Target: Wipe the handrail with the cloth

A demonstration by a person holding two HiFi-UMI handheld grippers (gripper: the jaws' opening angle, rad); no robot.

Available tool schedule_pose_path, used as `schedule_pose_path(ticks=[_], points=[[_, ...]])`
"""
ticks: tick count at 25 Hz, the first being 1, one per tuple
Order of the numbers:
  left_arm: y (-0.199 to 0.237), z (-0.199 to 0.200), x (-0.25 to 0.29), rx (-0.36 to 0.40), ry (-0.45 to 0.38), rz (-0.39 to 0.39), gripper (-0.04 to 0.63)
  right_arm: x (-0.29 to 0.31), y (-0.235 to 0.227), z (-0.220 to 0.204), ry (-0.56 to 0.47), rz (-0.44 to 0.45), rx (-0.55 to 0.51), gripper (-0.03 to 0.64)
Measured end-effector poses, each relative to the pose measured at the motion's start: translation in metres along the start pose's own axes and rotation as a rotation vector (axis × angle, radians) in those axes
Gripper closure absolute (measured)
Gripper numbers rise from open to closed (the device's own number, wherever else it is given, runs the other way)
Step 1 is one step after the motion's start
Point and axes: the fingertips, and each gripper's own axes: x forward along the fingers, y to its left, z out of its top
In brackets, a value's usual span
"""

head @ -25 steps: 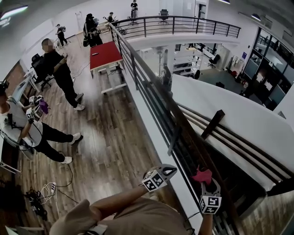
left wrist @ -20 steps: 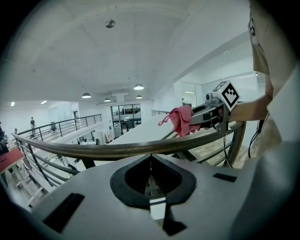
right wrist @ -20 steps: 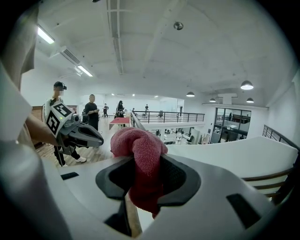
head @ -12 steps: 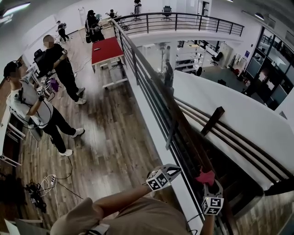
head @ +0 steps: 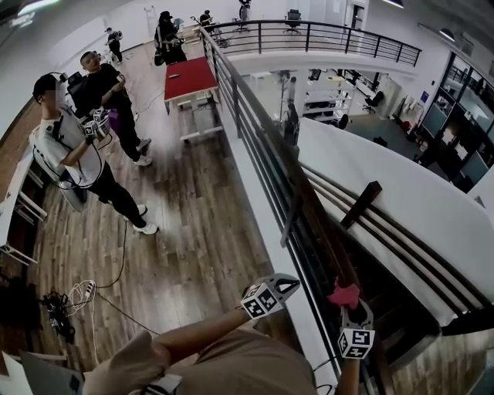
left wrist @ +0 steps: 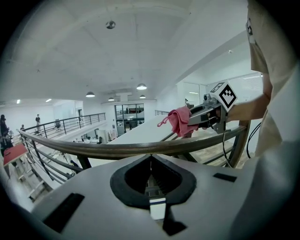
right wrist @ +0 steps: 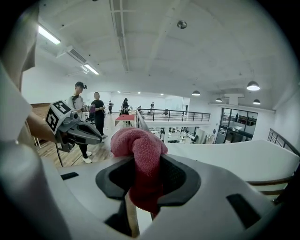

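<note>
Your right gripper [head: 346, 305] clenches the pink cloth [head: 342, 294], left gripper [head: 290, 285] closed empty; next, likely slide it along the handrail [head: 307, 207].

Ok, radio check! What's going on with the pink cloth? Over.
Right gripper shut on pink terry cloth, at the brown wooden handrail. Left gripper shut, empty, beside rail. Nothing seen blocking the rail.

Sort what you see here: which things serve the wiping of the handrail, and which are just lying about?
For the job:
- cloth, gripped in the right claw
- handrail

Just about:
- red table
- floor cables
- chair
- left claw, shut and empty, off the handrail
</note>
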Motion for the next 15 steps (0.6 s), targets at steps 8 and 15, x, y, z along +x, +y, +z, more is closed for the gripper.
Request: schedule_pose_path(ticks=[8, 15], points=[[-0.012, -0.006, 0.008, 0.013, 0.002, 0.004, 0.578, 0.003, -0.004, -0.022, -0.003, 0.019, 0.003, 0.474], [-0.083, 0.025, 0.039, 0.105, -0.021, -0.107, 0.578, -0.062, -0.043, -0.045, 0.012, -0.051, 0.005, 0.474]])
